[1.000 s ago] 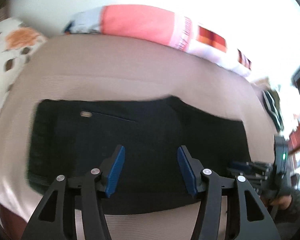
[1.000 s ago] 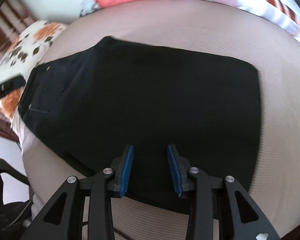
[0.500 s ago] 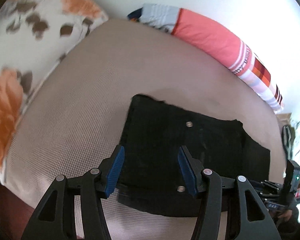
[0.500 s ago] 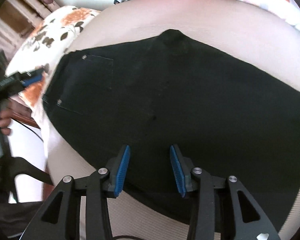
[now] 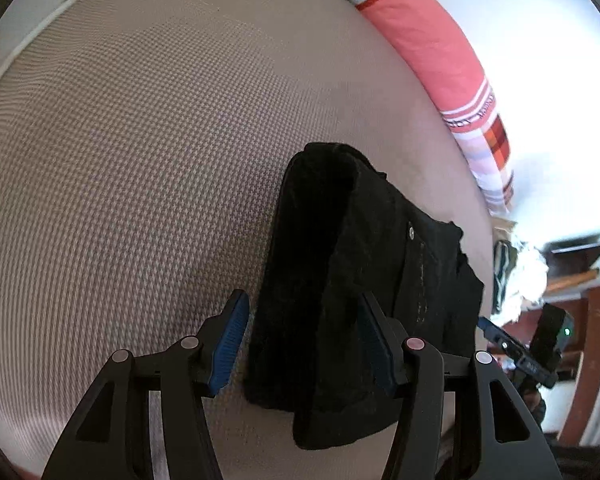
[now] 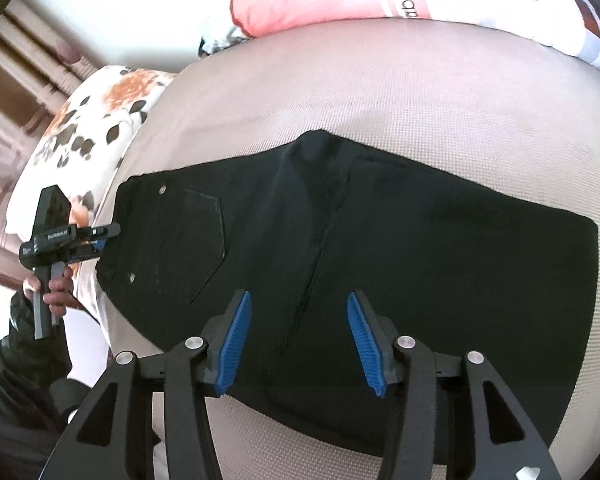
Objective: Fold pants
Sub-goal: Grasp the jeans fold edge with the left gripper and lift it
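Nearest the right camera, the right tool [image 6: 300, 340] points steeply down over the near edge of the black denim pants [image 6: 420, 256], its blue pads widening with nothing pinched. The pants lie flat, already doubled, on the beige woven bed cover [image 6: 380, 92]. The left tool [image 5: 304, 344], gripped in a sleeved hand [image 6: 54, 290], hovers at the waistband end, pads spread astride its edge without pressing. To fold cleanly, each tool should probably bite both layers at matching corners. Beyond lie a pink striped pillow [image 5: 432, 40] and a floral pillow [image 6: 96, 124].
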Demonstrator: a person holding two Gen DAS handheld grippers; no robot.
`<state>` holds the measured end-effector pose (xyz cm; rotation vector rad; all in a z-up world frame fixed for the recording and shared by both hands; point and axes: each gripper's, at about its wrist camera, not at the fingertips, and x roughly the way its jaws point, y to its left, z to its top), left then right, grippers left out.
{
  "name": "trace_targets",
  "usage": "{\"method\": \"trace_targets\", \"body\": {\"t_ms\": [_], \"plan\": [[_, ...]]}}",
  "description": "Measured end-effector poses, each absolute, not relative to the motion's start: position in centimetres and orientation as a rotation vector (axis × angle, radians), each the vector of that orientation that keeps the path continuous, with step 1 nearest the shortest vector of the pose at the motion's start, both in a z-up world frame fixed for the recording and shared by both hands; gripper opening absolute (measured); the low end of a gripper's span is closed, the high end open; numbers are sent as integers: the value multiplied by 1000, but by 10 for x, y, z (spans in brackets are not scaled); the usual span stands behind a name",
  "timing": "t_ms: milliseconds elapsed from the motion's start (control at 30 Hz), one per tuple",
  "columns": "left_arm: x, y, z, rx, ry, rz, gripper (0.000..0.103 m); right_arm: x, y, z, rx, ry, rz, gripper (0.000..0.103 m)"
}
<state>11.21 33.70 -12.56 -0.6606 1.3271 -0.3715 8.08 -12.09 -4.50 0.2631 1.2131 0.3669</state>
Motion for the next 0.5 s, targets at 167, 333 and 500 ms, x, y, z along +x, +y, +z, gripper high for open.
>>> {"method": "trace_targets", "body": {"t_ms": [167,333,500], "plan": [[123,340,-133,-689,1335,-504,57,89,-116,-47,258,1225,322,48],[131,346,-144,-789,1343,-610,56,100,-102,-49,252,1228,311,48],[142,345,-152,-840,1357,-693,56,106,-88,-49,236,1223,328,48]]}}
